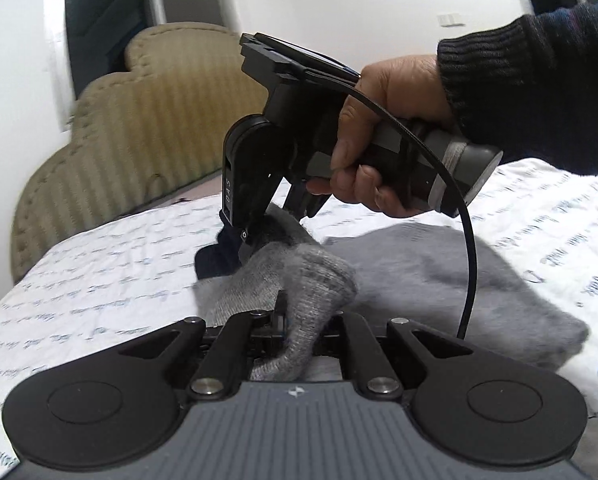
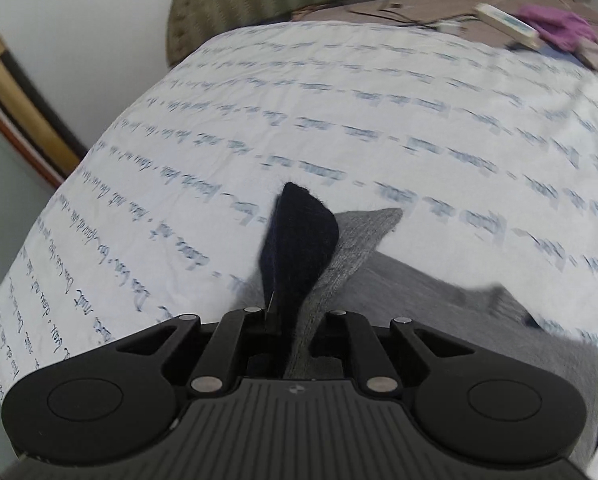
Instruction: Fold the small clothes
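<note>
Grey sock [image 1: 299,280] lies on the bed sheet [image 1: 111,264], near the padded headboard [image 1: 147,128] side of the bed. It has a dark navy end [image 2: 299,240].

Left gripper [image 1: 281,312]: jaws closed, pinching a bunched fold of grey knit right at the camera. Right gripper [image 1: 255,236]: jaws closed too, clamped on the sock where navy meets grey; its own view shows navy and grey fabric running up out of the closed jaws [image 2: 287,320]. A hand [image 1: 379,140] in a dark sleeve [image 1: 539,80] holds that tool.

Key relation: the two grips are near each other on the same sock, the right one farther toward the headboard, the left one nearer the bed's foot side. The sock's long axis looks to run between them, navy end out past the right gripper. More grey cloth [image 1: 439,264] spreads flat to the right of the sock; can't tell if it is the sock's own leg or a second piece. Likely mid-fold: the navy end gets carried toward or over the grey body, so the right gripper is the nearer one for that.

Counts: two grippers, one hand in view, one sock for sure, one bed sheet, one headboard. Far side of the sheet from the headboard, blurry: one purple cloth [image 2: 559,28], one white strip-shaped thing [image 2: 507,24].
</note>
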`<state>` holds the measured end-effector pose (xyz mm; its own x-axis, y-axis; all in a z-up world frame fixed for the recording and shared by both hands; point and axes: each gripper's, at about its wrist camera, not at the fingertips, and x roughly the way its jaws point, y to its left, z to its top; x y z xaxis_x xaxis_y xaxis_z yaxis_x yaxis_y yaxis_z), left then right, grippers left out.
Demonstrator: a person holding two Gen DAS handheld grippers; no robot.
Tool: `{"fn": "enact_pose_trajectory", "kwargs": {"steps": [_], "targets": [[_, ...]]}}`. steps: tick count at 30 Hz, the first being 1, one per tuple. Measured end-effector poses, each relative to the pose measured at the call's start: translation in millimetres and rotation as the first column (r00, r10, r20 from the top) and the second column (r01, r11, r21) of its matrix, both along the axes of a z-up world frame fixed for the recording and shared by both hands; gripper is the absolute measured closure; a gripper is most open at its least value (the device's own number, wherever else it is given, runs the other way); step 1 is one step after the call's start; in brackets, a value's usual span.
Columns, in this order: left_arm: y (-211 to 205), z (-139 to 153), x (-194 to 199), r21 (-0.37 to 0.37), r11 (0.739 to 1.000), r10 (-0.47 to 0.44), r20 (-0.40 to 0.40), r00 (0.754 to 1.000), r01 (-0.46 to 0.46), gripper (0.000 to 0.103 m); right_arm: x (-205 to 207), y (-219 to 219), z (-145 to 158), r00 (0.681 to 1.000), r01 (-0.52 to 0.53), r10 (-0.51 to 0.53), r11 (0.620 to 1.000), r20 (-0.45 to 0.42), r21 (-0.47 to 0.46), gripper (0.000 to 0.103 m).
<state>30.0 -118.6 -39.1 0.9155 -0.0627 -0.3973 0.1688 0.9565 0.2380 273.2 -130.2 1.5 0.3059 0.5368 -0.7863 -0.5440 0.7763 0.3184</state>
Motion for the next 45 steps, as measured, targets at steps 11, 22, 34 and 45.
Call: {"fn": "enact_pose_trajectory", "kwargs": {"steps": [11,22,34,45], "targets": [[-39.2,-6.6,-5.1,0.098,0.978,-0.180,-0.046,0.983,0.184,0.097,-7.2,-110.2,-28.4,0.992,0.124,-0.122,0.989,-0.026,0.076,0.091],[-62.4,-22.8,4.0,0.110,0.957,-0.255,-0.117,0.960,0.268,0.097,-18.1,-178.9,-46.0,0.979,0.206,-0.205,0.967,-0.022,0.148,0.091],[-28.1,-13.9,15.3,-0.105,0.926,-0.379,-0.236,0.895,0.364,0.055,-15.0,-212.3,-57.6,0.957,0.289,-0.274,0.907,-0.090,0.307,0.065],[61.2,24.0,29.2,-0.345,0.933,-0.170,-0.160,0.972,0.106,0.024,9.2,-176.4,-54.1,0.968,0.249,-0.252,0.957,-0.002,0.150,0.066]]}}
